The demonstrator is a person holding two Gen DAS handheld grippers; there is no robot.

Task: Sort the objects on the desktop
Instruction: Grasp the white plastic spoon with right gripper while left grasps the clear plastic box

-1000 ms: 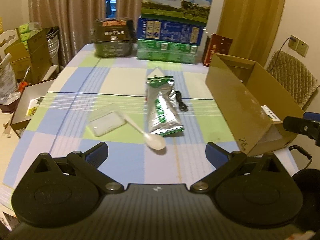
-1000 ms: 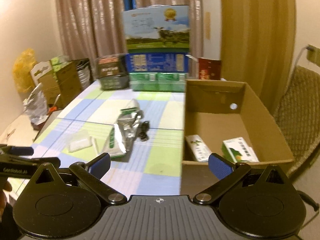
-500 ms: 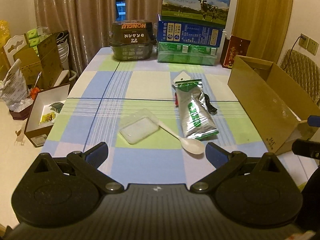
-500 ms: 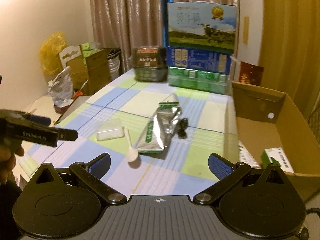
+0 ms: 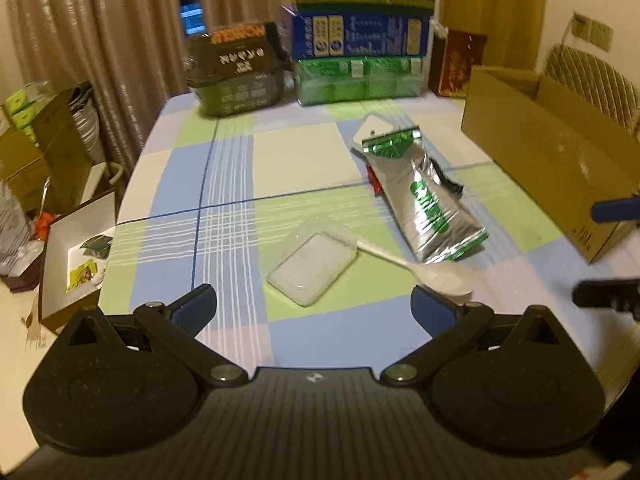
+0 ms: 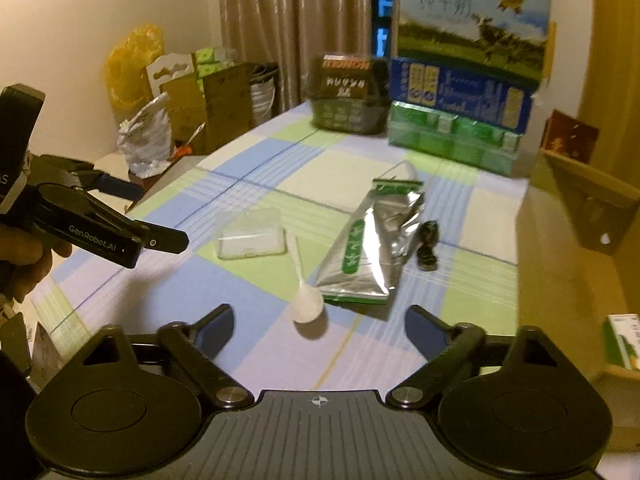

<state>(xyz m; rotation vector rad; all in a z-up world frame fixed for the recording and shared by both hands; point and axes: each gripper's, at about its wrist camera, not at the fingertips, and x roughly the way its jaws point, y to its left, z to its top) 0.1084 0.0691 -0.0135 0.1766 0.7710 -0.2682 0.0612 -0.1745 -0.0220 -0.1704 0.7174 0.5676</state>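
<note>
Plainly the coming move turns on the spoon (image 6: pixel 306 304); in the right wrist view it lies just ahead of the right gripper (image 6: pixel 318 330), at about twelve o'clock from the gap between its jaws, bowl nearest them, with the handle running away toward eleven o'clock until it meets the clear tray (image 6: pixel 249 233); its long axis thus lies nearly along the line the gripper points, so the jaws would close across the bowl or handle rather than along it. In the left wrist view the spoon (image 5: pixel 440 276) sits at about one o'clock from the left gripper (image 5: pixel 314 304), bowl close by that gripper's right finger, while the tray (image 5: pixel 310 266) lies at twelve o'clock ahead of it; judged so, the right hand is better lined up for the spoon and the left for the tray. The right jaws stand wide but have just been closing somewhat, with nothing between them; the left jaws are spread wide and hold nothing. Counted on the checked cloth (image 6: pixel 256 288): one spoon, one tray, one foil pouch (image 6: pixel 370 248), one small black item (image 6: pixel 427 244) beside it; one carton (image 5: pixel 552 160) at three o'clock, with at least one small box (image 6: pixel 622 342) inside.
</note>
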